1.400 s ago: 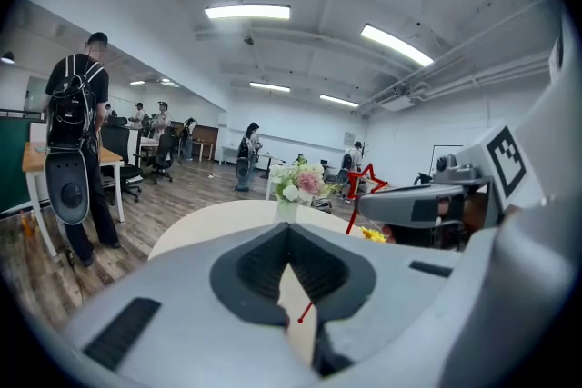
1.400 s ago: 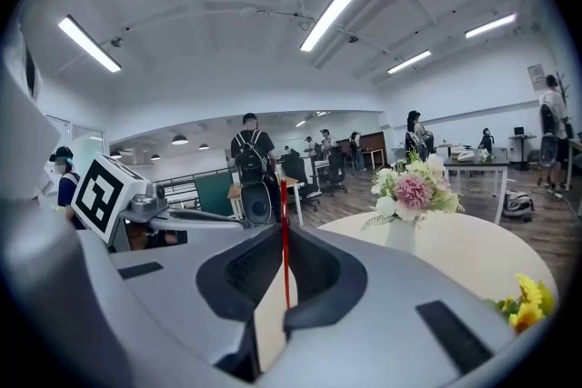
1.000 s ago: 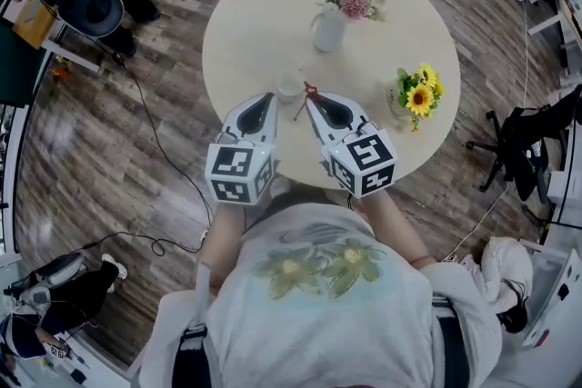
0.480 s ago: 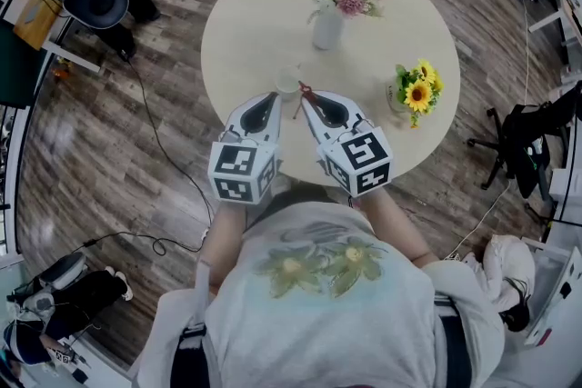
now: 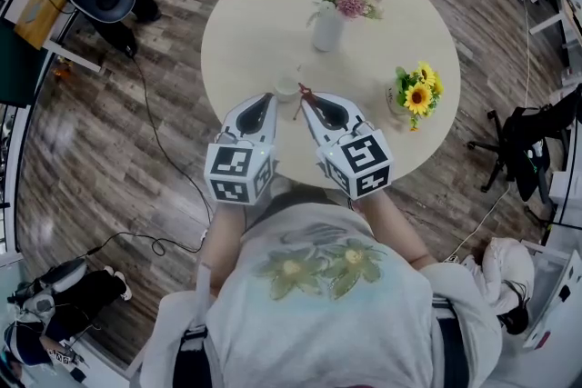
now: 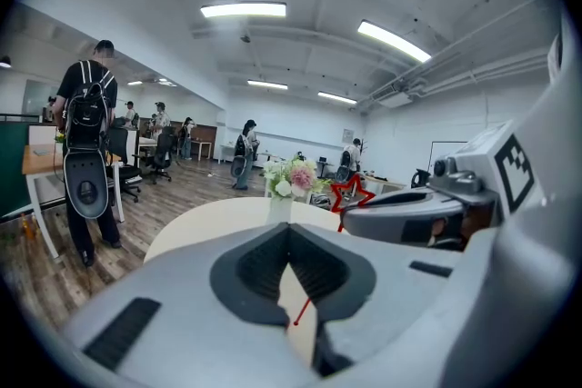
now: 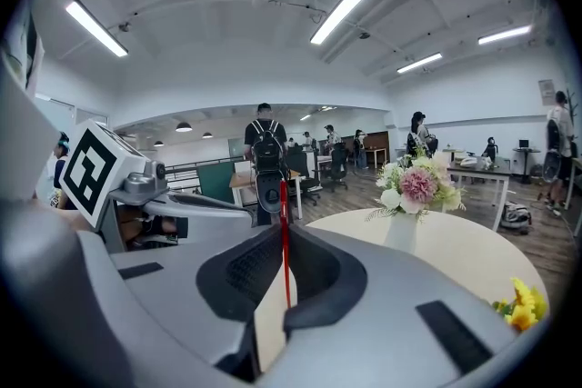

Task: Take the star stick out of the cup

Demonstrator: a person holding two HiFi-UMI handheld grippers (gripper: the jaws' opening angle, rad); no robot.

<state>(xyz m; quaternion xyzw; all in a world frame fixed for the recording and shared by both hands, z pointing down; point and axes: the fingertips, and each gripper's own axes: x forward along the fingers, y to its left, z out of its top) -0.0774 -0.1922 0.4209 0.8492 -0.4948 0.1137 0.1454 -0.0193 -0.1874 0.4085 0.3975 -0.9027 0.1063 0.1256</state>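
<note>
A thin red star stick [image 5: 300, 104] hangs over the round table [image 5: 255, 23], its star just right of a small pale cup [image 5: 288, 84]. My right gripper [image 5: 303, 98] is shut on it; in the right gripper view the stick [image 7: 284, 236] runs upright between the closed jaws of the right gripper [image 7: 283, 228]. The stick is clear of the cup. Close beside it on the left, my left gripper [image 5: 270, 95] is shut with nothing in it. From the left gripper [image 6: 289, 226], the red star [image 6: 348, 193] shows at the tip of the right gripper [image 6: 353, 220].
A white vase of pink and white flowers [image 5: 329, 24] stands at the table's far side. A pot of sunflowers [image 5: 414, 95] stands at the right. Office chairs [image 5: 100, 0] and a floor cable [image 5: 159, 141] lie to the left. Several people stand in the room behind.
</note>
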